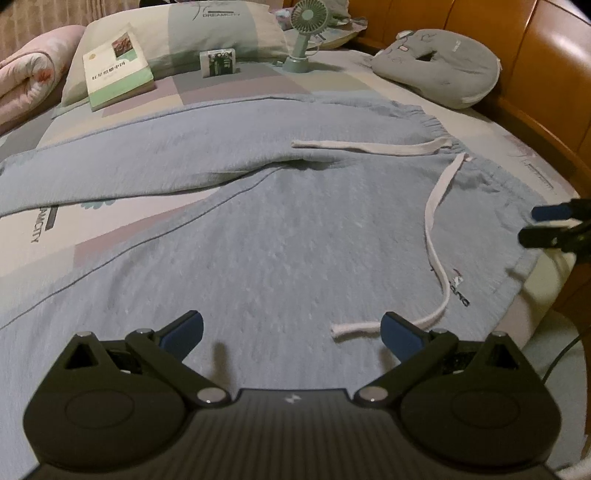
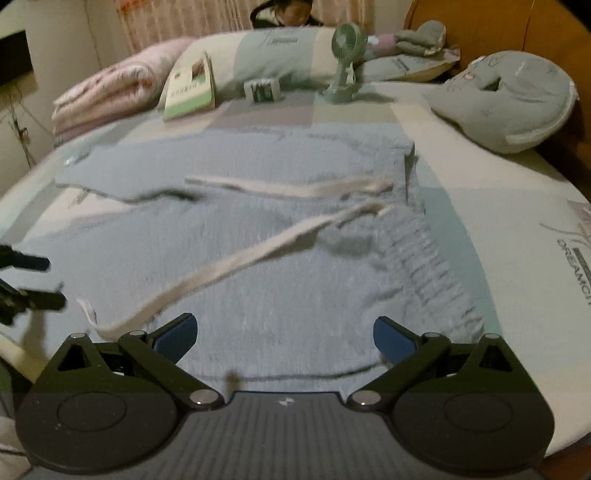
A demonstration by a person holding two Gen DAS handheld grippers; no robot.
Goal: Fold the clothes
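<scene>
Pale blue trousers spread flat on bed, waistband toward the headboard side, legs running off left in left wrist view. Two white drawstrings loose on top of the fabric: one lying straight across below the waistband, the other trailing down toward the near hem, its end just beside the left gripper's right fingertip. Small dark print on the fabric near that cord's lower stretch; unreadable.

Left gripper over the near part of the trousers, jaws spread wide, nothing between them. Right gripper over the waistband end, jaws likewise spread wide, nothing held; near edge of the fabric visible just below its fingers. Contact with cloth not clear for either. Right wrist view motion-blurred.

Each gripper visible at the edge of the other's view, well apart.

Beyond the trousers, toward the pillows: book with green cover leaning on a pillow, small card standing upright, green fan on its stand. Grey cushion with a hole at the right, against the wooden headboard. Rolled pink quilt far left. Person partly visible behind the pillows in right wrist view.
</scene>
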